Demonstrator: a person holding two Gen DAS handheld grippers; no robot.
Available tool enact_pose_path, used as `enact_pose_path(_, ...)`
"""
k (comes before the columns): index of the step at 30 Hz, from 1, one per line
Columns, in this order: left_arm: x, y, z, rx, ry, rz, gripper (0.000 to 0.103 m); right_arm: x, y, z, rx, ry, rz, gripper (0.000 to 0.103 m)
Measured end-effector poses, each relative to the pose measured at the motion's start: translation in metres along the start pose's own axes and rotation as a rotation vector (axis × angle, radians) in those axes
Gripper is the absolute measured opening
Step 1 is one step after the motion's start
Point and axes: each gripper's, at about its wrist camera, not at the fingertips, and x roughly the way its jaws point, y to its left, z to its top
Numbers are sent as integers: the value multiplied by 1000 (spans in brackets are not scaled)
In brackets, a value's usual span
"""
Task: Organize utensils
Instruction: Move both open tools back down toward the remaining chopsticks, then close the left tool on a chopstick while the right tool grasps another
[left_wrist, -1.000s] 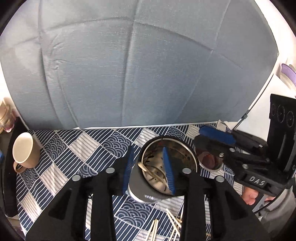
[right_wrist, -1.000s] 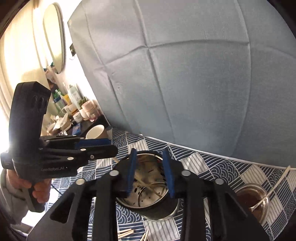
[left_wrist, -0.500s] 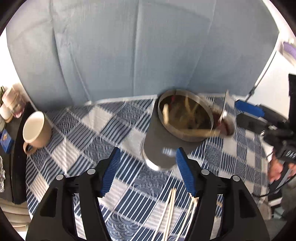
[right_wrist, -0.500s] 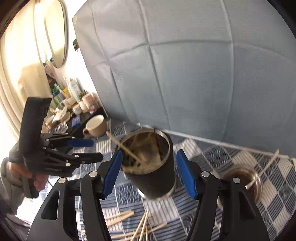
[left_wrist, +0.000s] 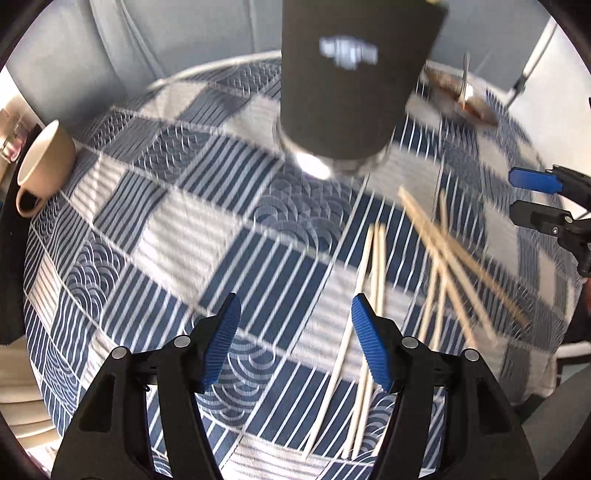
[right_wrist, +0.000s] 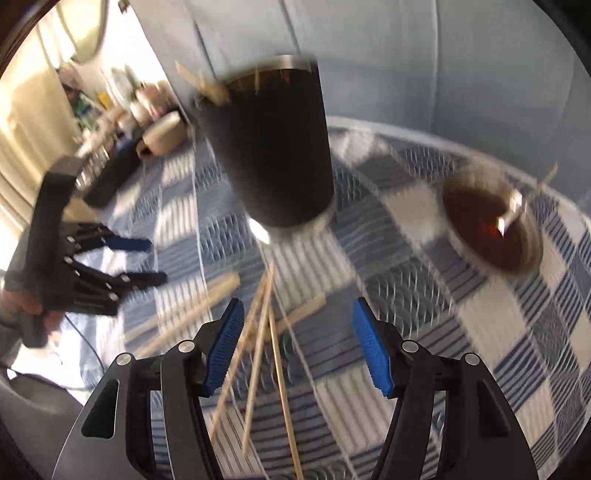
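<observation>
A dark tumbler (left_wrist: 351, 85) with a steel rim stands on the checked cloth, with wooden chopsticks (right_wrist: 207, 86) sticking out of it. Several loose chopsticks (left_wrist: 373, 280) lie scattered on the cloth in front of it. My left gripper (left_wrist: 291, 306) is open just left of that pile, with only cloth between its blue pads. My right gripper (right_wrist: 295, 310) is open low over the chopsticks (right_wrist: 258, 332); a few run under its left finger, and the pads are not touching them. Each gripper shows in the other's view: right gripper (left_wrist: 535, 199), left gripper (right_wrist: 136, 258).
A glass bowl (right_wrist: 487, 225) of brown liquid with a spoon in it sits right of the tumbler. A beige mug (left_wrist: 44, 162) stands at the cloth's left edge beside a dark tray. A grey fabric backdrop rises behind the table. A shelf with small items is at far left.
Both grippers have opened wider and dropped from above the tumbler's mouth down to the cloth in front of it. The tumbler now stands beyond the fingertips, and the views tilt downward.
</observation>
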Motion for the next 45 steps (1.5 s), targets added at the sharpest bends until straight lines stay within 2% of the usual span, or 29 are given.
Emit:
enact_pose_path(4,13,1,-11,8,45,32,63,20,3,-19,-8,91,-18,51)
enact_pose_path(10,21,6,-17,1,71,41,63,35,10,-23,-39,156,-46,46)
enact_pose_path(19,12,-6,-12,26,55,26,63,45,9,-26,-54,207,-71,43)
enact_pose_path(29,21,-28,-10,105,88,55,66,57,25,-25,-141,253,-145,42)
enact_pose_path(33,22,-25,-8,65,113,24,66,61,31,-21,-140,272,-140,32)
enact_pose_path(36,23,-23,-7,74,125,24,64,63,36,-20,-149,281,-136,20)
enact_pose_path(37,23,-23,-7,71,129,23,62,64,38,-20,-155,288,-134,16)
enact_pose_path(38,22,-23,-7,70,131,22,60,64,40,-18,-156,293,-134,5)
enact_pose_path(41,24,-13,3,56,135,20,44,68,38,-13,-108,300,-107,4)
enact_pose_path(43,22,-2,3,38,142,15,22,68,34,-12,-77,303,-87,4)
enact_pose_path(45,21,10,-1,8,154,-4,8,68,29,-13,-58,302,-70,4)
